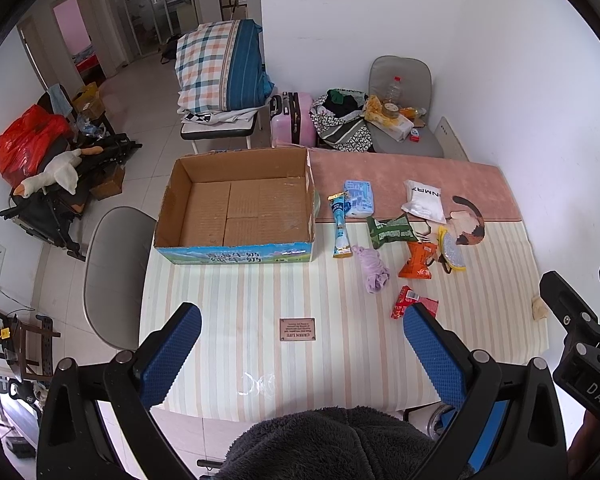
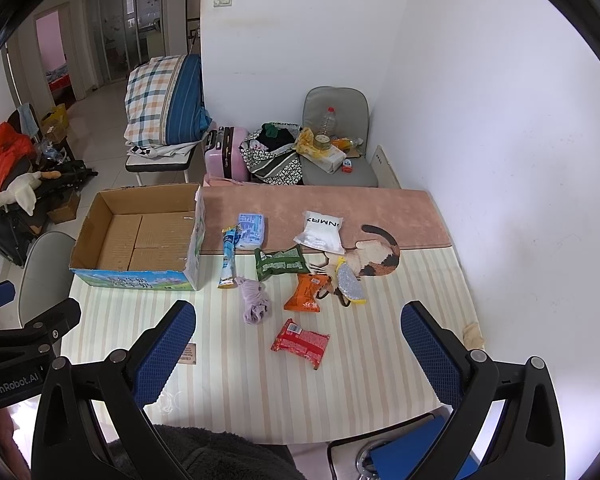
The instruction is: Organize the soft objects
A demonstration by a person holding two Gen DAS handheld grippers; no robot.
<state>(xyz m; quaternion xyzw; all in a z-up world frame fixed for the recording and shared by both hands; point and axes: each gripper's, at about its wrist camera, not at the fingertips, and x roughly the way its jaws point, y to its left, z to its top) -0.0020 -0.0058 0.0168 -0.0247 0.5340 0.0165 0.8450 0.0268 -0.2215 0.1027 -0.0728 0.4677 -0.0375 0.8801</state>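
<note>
An open empty cardboard box stands at the table's left. To its right lie a blue tissue pack, a long blue tube packet, a white bag, a green packet, a purple cloth, an orange packet, a red packet, a yellow-rimmed sponge and a cat-shaped plush. My left gripper and right gripper are open and empty above the table's near edge.
The striped tablecloth carries a small brown label. A pink mat covers the far strip. A grey chair stands left of the table. A chair with clutter, a pink suitcase and folded bedding are behind.
</note>
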